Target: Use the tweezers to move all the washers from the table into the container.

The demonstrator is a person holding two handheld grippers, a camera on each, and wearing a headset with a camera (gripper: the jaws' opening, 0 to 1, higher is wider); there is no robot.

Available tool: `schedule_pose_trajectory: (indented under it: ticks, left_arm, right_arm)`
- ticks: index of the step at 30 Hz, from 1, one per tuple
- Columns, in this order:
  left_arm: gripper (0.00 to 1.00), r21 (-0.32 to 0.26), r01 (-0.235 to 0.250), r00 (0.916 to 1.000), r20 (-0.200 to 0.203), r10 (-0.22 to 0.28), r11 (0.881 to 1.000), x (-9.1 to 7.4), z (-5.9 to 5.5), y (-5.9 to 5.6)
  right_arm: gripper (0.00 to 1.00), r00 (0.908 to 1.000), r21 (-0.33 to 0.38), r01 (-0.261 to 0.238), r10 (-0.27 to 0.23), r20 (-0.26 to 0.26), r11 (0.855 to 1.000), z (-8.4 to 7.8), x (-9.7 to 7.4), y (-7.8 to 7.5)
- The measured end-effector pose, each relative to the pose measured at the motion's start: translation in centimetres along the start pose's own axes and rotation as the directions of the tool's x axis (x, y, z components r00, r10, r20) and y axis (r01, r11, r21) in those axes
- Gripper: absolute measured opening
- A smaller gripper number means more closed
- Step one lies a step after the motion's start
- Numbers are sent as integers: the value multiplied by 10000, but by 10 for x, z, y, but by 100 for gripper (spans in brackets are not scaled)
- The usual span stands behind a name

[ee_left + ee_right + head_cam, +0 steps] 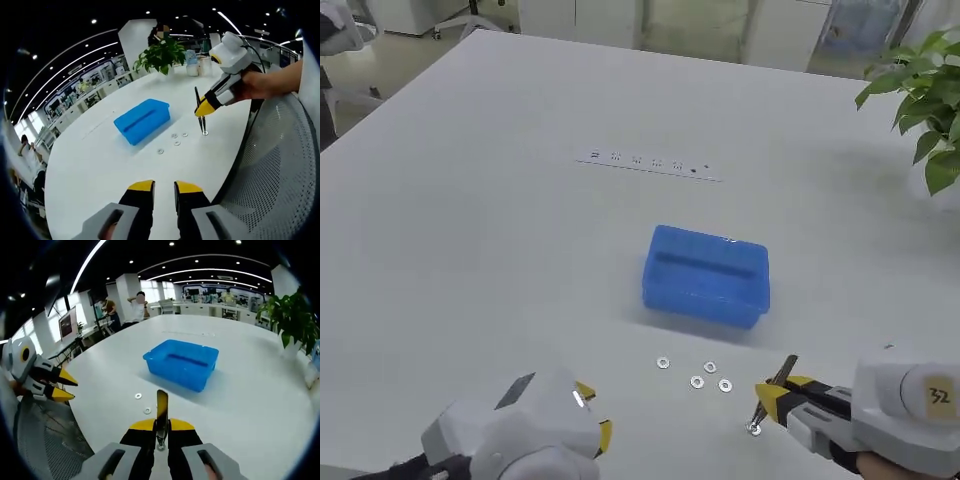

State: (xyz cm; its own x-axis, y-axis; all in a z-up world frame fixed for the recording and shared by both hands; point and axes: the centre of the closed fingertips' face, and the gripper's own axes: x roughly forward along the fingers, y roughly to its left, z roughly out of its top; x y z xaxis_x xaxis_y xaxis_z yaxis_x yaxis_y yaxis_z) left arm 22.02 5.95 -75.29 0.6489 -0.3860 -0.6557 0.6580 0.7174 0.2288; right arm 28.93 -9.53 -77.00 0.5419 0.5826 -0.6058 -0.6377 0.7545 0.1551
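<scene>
**While the tweezers are clamped, their tips are set at a lone washer**

Where the white counter runs on the near side of the blue container, four washers are scattered in a loose cluster. They lie just short of the container's near wall and apart from it. The lone washer is found farther from the container than that cluster, toward the person's right.

The tweezers are gripped between the pressed-together jaws of the right tool and slanted down toward the counter. Their tips are placed right at the lone washer. Whether it is nipped or merely touched cannot be made out, since it is very small in each view. In the left gripper view the same tips are seen meeting the washer at the counter surface.

The left tool is also held on the near side of the container, to the person's left of the cluster and well apart from it. Its yellow-tipped jaws are spread.

Beyond the container's far wall, a row of sockets is set into the counter. A potted plant stands past the container's far right corner.
</scene>
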Motion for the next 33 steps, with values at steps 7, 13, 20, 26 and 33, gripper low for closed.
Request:
schedule_pose_trajectory:
  ticks: [7, 13, 20, 26, 33]
  left_arm:
    - [12, 200, 15, 10000, -90, -13, 9998, 0, -1, -2]
    - [12, 393, 16, 9998, -196, -8, 9992, 1, -1, -3]
    - [11, 604, -33, 9997, -254, 49, 9982, 1, -2, -4]
    - [10, 715, -10, 9995, -309, 32, 9974, 1, -3, -5]
    - [10, 781, -79, 9993, -353, 107, 9969, 0, -3, -4]
  right_arm:
    - [5, 10000, 57, 52, -52, 49, 10000, 0, 0, -2]
    - [4, 9999, -124, 116, -118, -126, 9999, -3, -1, -2]
    - [4, 9974, -637, 159, -203, -686, 9978, -10, -5, 1]
    - [3, 9973, -741, 86, -140, -723, 9972, -10, -4, 4]
    - [2, 9972, -662, 168, -215, -710, 9977, -11, -3, 2]
